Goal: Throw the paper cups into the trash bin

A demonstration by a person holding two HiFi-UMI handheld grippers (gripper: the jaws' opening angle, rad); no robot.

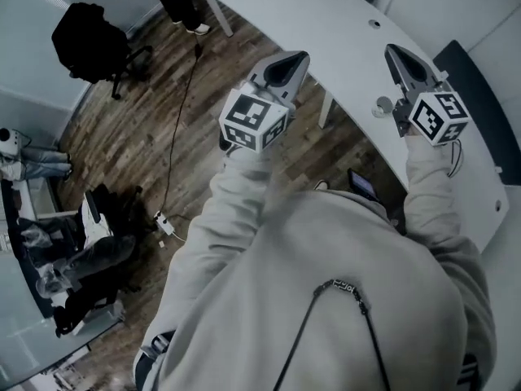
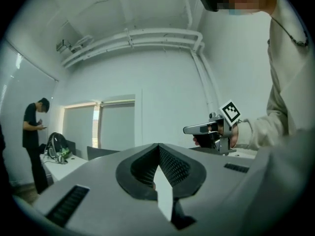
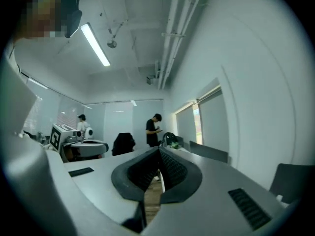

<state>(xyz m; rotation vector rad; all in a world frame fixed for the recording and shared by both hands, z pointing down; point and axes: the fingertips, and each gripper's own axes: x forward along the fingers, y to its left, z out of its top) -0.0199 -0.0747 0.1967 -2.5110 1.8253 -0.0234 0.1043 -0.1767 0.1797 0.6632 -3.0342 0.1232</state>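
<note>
Paper cups aren't in sight, so the shut, empty grey left gripper (image 1: 293,62) and right gripper (image 1: 398,59) likely need lowering and opening first.

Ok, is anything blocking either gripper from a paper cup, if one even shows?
No paper cup or trash bin shows in any view, so no path can be judged. The left gripper and right gripper are both shut and empty, held near the white desk.
</note>
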